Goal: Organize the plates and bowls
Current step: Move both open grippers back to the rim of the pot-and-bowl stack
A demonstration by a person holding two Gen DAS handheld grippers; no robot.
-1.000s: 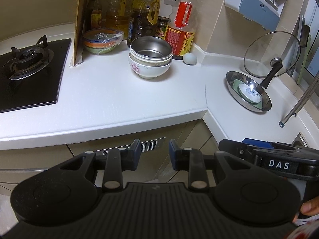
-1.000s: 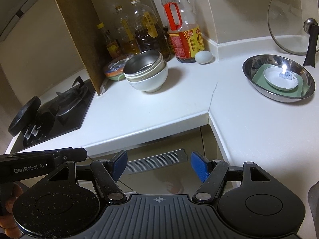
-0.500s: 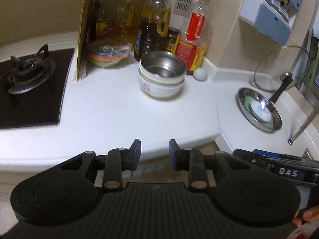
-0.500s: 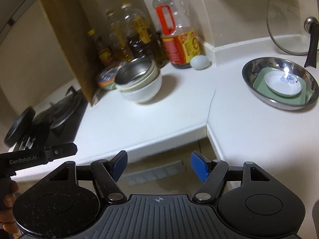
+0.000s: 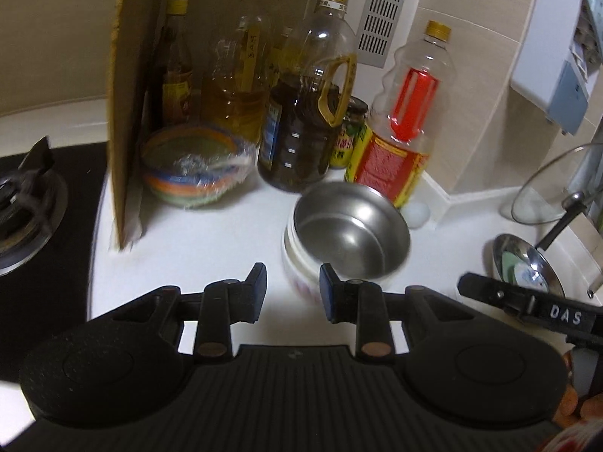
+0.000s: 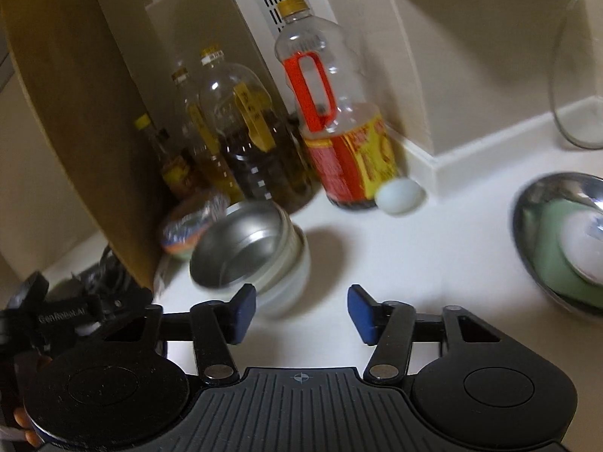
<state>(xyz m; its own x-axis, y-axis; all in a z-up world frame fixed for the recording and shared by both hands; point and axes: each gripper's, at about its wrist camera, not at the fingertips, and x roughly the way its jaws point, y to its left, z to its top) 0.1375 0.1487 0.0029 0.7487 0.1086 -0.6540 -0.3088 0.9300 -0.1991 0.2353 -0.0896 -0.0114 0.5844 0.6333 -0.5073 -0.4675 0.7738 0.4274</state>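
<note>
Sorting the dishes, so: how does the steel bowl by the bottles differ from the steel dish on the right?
The steel bowl is deep and empty, nested in a white bowl. The steel dish is wide and shallow, holding a green plate and a white saucer. Both are shiny metal, upright.

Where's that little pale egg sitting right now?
The egg lies on the white counter in the back corner, against the foot of the red-handled bottle, right of the stacked bowls.

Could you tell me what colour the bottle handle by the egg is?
Red handle, clearest in the right wrist view.
</note>
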